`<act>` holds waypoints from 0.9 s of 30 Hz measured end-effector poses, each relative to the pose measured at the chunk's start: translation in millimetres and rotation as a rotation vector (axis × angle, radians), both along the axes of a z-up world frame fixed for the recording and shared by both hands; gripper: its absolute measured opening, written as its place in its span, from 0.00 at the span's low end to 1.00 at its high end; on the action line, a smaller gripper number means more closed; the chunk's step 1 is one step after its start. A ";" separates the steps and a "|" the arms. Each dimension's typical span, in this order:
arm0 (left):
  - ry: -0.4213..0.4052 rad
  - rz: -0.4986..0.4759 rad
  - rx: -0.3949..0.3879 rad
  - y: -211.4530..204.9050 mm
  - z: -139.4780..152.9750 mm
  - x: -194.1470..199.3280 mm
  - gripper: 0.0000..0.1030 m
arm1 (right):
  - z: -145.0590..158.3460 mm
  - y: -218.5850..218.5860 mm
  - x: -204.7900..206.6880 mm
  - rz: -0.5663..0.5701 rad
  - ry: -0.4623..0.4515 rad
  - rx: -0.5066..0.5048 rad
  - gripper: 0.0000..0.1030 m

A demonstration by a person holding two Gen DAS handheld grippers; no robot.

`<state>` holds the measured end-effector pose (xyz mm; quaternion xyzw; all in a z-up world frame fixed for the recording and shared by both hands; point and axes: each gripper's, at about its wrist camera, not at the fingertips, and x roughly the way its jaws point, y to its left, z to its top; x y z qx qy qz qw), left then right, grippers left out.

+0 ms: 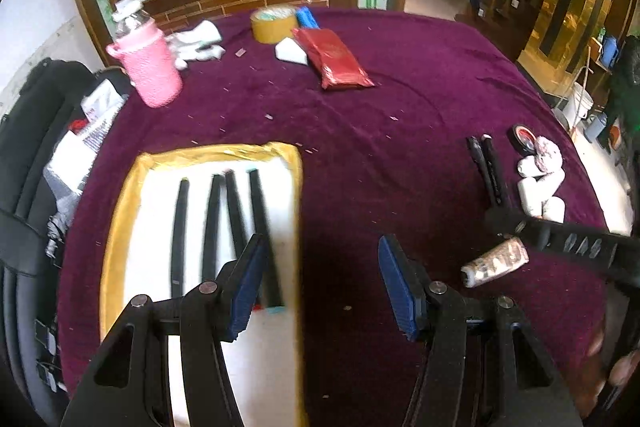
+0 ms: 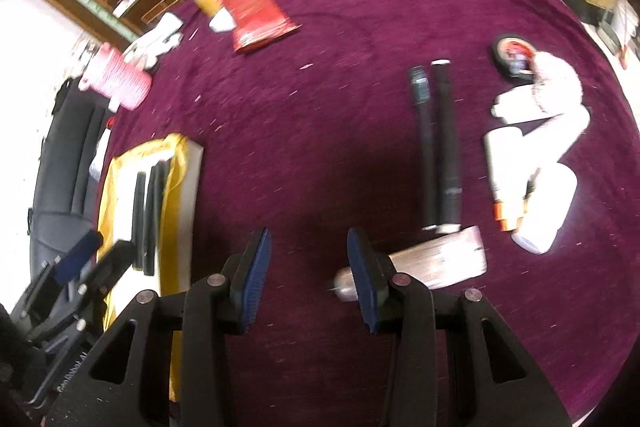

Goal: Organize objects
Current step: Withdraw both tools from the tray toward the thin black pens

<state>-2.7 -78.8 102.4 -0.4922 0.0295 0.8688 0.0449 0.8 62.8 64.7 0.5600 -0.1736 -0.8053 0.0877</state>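
Pointing steeply down at the purple tablecloth (image 1: 400, 75), the left gripper (image 1: 322, 279) hovers with its blue pads spread and nothing between them, one pad over the white tray (image 1: 160, 195) near the table's left edge. Four black sticks (image 1: 218, 223) lie side by side in that tray. The right gripper (image 2: 308, 275), tilted down likewise, is spread and empty beside a small tube (image 2: 436, 261). Two more black sticks (image 2: 436, 147) lie just beyond the tube, toward the right edge.

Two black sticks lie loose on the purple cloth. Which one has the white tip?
The black stick nearer the white bottles: its far end is white. Its neighbour on the other side has a dark, greyish end.
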 end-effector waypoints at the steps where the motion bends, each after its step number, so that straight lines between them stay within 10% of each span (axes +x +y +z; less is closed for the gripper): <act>1: -0.017 -0.004 0.013 4.5 -3.2 -1.7 0.50 | 1.3 13.0 -0.8 -0.020 0.007 0.000 0.36; 12: -0.114 -0.116 0.038 73.0 -31.9 -4.5 0.49 | -11.9 160.7 22.8 -0.264 -0.005 0.029 0.37; 27: -0.175 -0.174 0.128 147.3 -71.0 -91.9 0.49 | -38.2 187.1 30.1 -0.263 -0.043 0.002 0.37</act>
